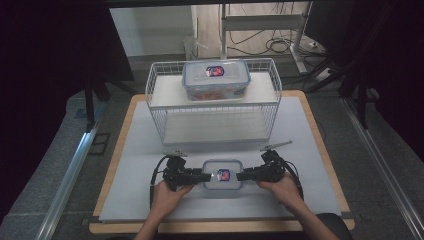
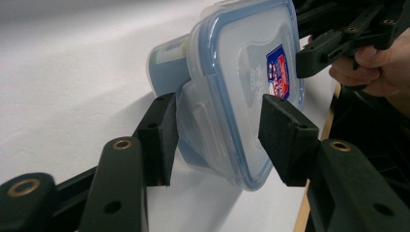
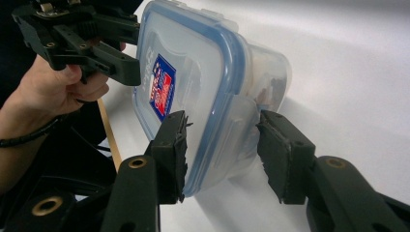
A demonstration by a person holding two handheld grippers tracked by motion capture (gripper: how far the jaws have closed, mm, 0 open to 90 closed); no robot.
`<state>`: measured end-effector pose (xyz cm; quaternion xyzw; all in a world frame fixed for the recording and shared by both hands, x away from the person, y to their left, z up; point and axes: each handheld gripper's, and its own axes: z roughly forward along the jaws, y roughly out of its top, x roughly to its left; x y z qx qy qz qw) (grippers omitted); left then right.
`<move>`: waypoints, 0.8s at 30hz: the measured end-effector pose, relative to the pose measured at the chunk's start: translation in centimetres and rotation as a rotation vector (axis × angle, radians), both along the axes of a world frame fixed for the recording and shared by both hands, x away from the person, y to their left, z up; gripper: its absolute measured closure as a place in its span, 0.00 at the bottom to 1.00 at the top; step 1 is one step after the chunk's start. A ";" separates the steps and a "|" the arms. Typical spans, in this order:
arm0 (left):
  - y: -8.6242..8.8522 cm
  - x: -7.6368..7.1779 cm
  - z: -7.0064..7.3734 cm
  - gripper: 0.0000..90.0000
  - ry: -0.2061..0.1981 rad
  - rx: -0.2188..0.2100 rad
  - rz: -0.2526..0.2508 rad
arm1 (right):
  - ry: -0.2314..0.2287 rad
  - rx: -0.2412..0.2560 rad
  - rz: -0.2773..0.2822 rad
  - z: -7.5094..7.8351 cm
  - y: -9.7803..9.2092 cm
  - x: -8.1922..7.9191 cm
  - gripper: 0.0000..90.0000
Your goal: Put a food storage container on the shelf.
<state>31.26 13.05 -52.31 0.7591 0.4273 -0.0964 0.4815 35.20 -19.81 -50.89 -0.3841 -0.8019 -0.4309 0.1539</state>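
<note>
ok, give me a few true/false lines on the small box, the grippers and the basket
1. The small box sits between the left gripper and the right gripper. True.
2. The small box has no lid. False: a blue-rimmed lid with a red and blue label is on it.
3. A big box sits on the upper shelf of the wire basket. True.
4. The basket's lower shelf holds a second big box. False: nothing lies on it.
5. Each gripper's jaws straddle one end of the small box. True: the pads stand on either side of a side latch; whether they press it I cannot tell.
</note>
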 end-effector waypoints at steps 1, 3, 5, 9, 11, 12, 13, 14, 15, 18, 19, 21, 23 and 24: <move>0.0 0.0 0.0 0.55 0.003 -0.003 0.003 | 0.001 0.003 -0.001 0.0 0.0 0.0 0.61; 0.1 -0.1 -0.1 0.56 0.009 -0.015 0.012 | 0.003 0.013 -0.004 -0.1 -0.1 -0.1 0.61; 0.1 -0.2 -0.1 0.57 0.011 -0.018 0.018 | 0.007 0.017 -0.006 -0.1 -0.1 -0.1 0.62; 0.1 -0.3 0.0 0.57 0.020 -0.018 0.029 | 0.020 0.035 -0.016 -0.2 -0.3 -0.2 0.63; 0.0 -0.3 0.1 0.57 0.025 -0.017 0.033 | 0.024 0.053 -0.020 -0.3 -0.4 -0.1 0.63; 0.0 -0.4 0.1 0.57 0.025 -0.016 0.035 | 0.024 0.053 -0.020 -0.3 -0.4 -0.1 0.63; 0.0 -0.4 0.2 0.57 0.025 -0.014 0.037 | 0.027 0.062 -0.022 -0.3 -0.4 -0.1 0.64; 0.0 -0.4 0.2 0.57 0.027 -0.014 0.040 | 0.029 0.066 -0.024 -0.4 -0.4 -0.1 0.64; 0.0 -0.4 0.2 0.57 0.030 -0.014 0.043 | 0.028 0.068 -0.026 -0.4 -0.4 -0.1 0.64; 0.0 -0.4 0.3 0.57 0.030 -0.012 0.051 | 0.016 0.070 -0.033 -0.2 -0.3 -0.2 0.64; 0.0 -0.3 0.3 0.57 0.028 -0.013 0.053 | 0.006 0.071 -0.037 -0.1 -0.3 -0.3 0.64; 0.1 -0.2 0.4 0.56 0.022 -0.015 0.057 | -0.004 0.077 -0.041 0.2 -0.3 -0.3 0.65; 0.0 -0.2 0.6 0.56 0.017 -0.015 0.057 | -0.010 0.078 -0.045 0.4 -0.3 -0.3 0.65; 0.0 -0.1 0.7 0.56 0.015 -0.012 0.057 | -0.012 0.082 -0.048 0.5 -0.3 -0.3 0.65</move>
